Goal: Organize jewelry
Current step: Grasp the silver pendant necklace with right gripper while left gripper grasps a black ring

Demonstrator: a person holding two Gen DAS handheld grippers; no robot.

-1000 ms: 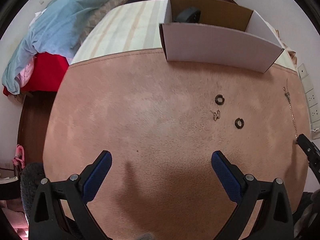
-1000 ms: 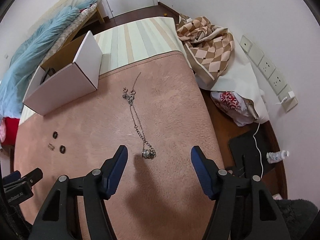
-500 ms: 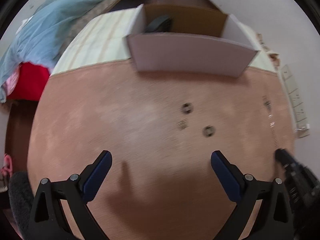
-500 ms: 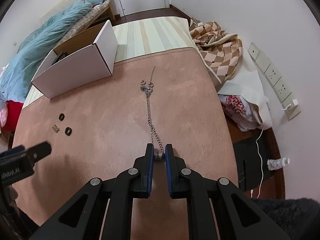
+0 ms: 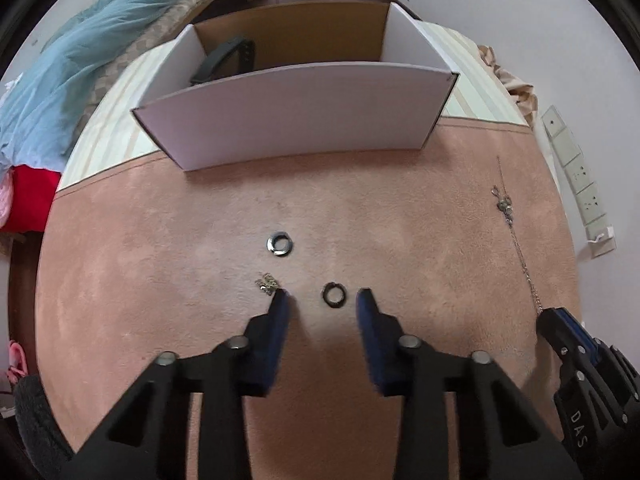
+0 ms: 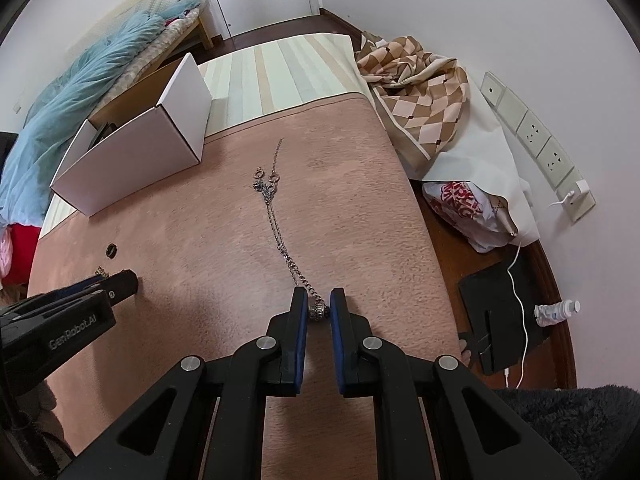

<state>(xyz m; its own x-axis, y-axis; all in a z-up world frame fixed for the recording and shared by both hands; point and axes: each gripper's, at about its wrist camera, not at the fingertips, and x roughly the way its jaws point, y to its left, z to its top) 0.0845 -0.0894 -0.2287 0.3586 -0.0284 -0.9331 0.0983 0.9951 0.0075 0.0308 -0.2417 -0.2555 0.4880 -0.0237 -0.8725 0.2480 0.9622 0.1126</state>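
My right gripper (image 6: 319,309) is pinching the beaded end of the necklace (image 6: 276,224), whose chain is lying stretched across the pink blanket (image 6: 224,216) toward the white box (image 6: 132,168). My left gripper (image 5: 322,296) is sitting partly spread, its fingertips flanking a small dark ring (image 5: 334,294) without touching it. A larger ring (image 5: 280,243) is lying just beyond, and a little chain piece (image 5: 267,282) is resting beside the left fingertip (image 5: 280,300).

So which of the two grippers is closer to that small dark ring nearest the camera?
Left. The left gripper has the small dark ring between its open fingers; the right gripper is off to the side, clamped on the necklace.
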